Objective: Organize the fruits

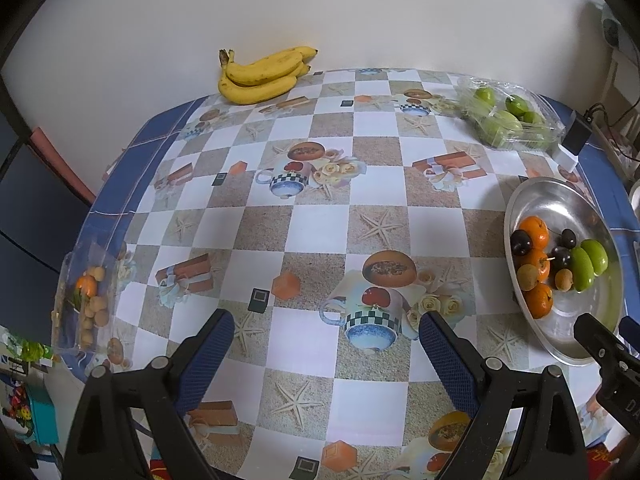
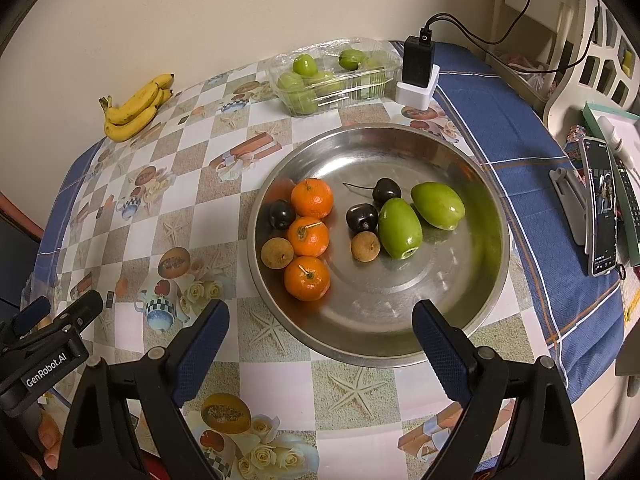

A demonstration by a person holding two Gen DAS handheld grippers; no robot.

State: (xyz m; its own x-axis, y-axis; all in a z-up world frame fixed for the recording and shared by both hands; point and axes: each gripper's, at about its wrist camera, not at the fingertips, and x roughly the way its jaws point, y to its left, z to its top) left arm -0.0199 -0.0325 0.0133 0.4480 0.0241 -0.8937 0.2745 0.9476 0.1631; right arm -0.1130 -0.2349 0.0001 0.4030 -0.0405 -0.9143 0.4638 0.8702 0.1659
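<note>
A round metal tray (image 2: 460, 280) (image 1: 560, 200) holds three tangerines (image 2: 308, 236), three dark cherries (image 2: 362, 217), two longans (image 2: 365, 246) and two green fruits (image 2: 400, 228). My right gripper (image 2: 320, 336) is open and empty, just in front of the tray's near rim. My left gripper (image 1: 326, 344) is open and empty over the tablecloth, left of the tray. A bunch of bananas (image 1: 264, 74) (image 2: 134, 108) lies at the far edge by the wall. A clear box of green fruits (image 2: 332, 76) (image 1: 508, 116) stands behind the tray. A clear bag with a tangerine and longans (image 1: 90, 300) lies at the table's left edge.
A black charger on a white base (image 2: 418, 72) stands beside the clear box. A phone on a stand (image 2: 600, 204) and other items are on the right, past the blue cloth border (image 2: 532, 160). The wall runs behind the table.
</note>
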